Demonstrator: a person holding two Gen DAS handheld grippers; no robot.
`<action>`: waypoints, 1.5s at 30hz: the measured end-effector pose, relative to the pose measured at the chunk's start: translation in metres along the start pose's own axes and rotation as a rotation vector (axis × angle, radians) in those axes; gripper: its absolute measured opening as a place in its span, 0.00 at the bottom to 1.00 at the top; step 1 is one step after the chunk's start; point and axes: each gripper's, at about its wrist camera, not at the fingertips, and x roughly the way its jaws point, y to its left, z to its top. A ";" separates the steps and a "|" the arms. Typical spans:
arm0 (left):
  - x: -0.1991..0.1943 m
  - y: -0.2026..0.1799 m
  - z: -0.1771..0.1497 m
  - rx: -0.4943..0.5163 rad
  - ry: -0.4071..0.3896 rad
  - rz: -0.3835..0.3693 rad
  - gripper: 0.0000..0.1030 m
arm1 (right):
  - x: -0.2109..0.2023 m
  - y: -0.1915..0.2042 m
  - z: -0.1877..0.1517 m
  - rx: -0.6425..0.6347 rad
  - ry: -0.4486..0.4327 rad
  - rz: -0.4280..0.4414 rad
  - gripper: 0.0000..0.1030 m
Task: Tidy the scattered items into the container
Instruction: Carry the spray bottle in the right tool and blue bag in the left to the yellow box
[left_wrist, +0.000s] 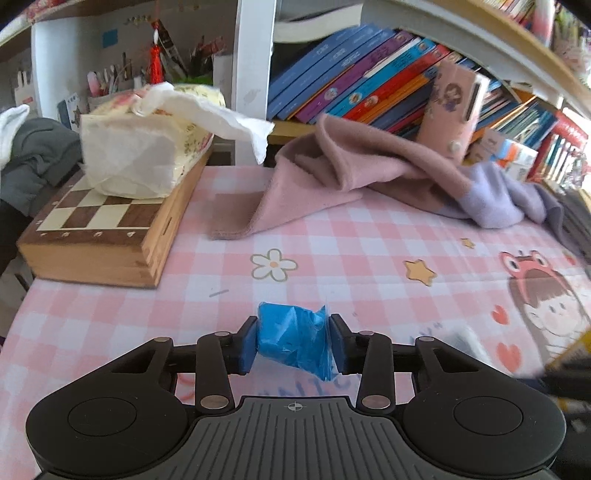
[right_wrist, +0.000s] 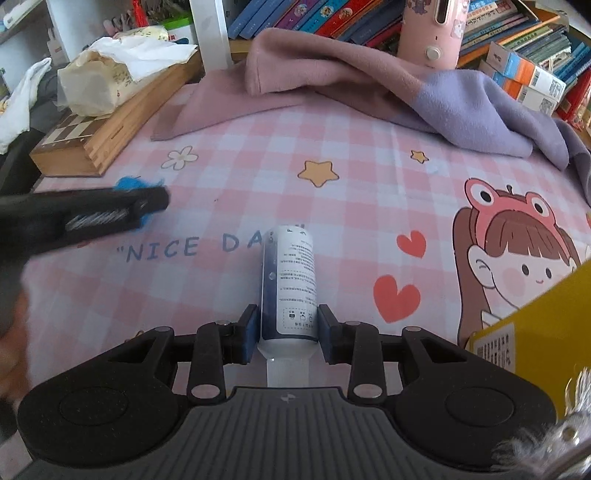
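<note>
A crumpled blue plastic wad (left_wrist: 291, 336) lies on the pink checked tablecloth (left_wrist: 332, 251), and my left gripper (left_wrist: 294, 341) is shut on it, both blue pads pressing its sides. From the right wrist view, that gripper is a blurred black bar at the left with the blue wad (right_wrist: 127, 183) peeking out behind it. My right gripper (right_wrist: 287, 326) is shut on a white bottle (right_wrist: 290, 273) with a dark blue stripe and printed text, its cap end toward the camera. A yellow container (right_wrist: 546, 314) shows its wall at the right edge.
A wooden chess box (left_wrist: 99, 229) carries a tissue pack (left_wrist: 144, 144) at the left. A pink and lilac cloth (right_wrist: 369, 70) lies across the back. Behind it stand a pink bottle (right_wrist: 432, 29) and shelves of books (left_wrist: 369, 70).
</note>
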 end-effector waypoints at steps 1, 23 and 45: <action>-0.006 0.000 -0.002 0.004 -0.004 -0.002 0.37 | 0.001 0.001 0.002 -0.011 0.001 -0.006 0.31; -0.128 0.019 -0.047 -0.072 -0.072 -0.047 0.37 | -0.066 0.006 -0.015 0.052 -0.096 0.128 0.30; -0.262 0.010 -0.107 -0.064 -0.174 -0.133 0.37 | -0.203 0.028 -0.124 -0.037 -0.224 0.193 0.30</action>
